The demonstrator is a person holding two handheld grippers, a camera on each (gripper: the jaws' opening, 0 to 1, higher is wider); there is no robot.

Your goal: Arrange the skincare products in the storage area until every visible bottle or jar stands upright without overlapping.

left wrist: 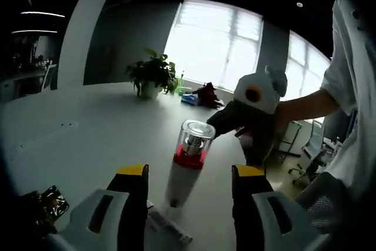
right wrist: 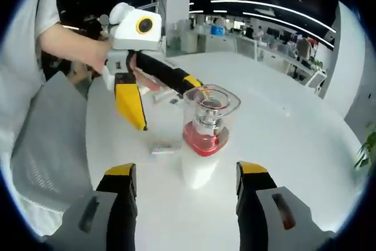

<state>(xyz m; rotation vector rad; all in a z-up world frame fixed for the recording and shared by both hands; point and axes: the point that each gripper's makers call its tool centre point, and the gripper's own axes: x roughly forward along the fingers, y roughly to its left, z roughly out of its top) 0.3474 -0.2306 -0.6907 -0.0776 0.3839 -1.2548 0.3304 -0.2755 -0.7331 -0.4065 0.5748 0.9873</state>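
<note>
Both hand-held gripper [right wrist: 187, 174] jaws flank the upright bottle [right wrist: 205, 139], cap up.

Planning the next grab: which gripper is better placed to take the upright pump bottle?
Probably left. The pump bottle stands centred between the open left gripper; the right gripper looks farther back.

1. Base of the bottle [left wrist: 187, 166] hidden between the yellow-tipped jaws in the left gripper view.
2. Flat tube [left wrist: 168, 227] beside it partly covered by a jaw, label unreadable.
3. Crinkled gold wrapper [left wrist: 48, 203] cut off at the edge, contents unclear.
4. Red heap [left wrist: 207, 94] by the window too blurred to identify.
5. Small flat item [right wrist: 164, 147] in the right gripper view too small to tell.
</note>
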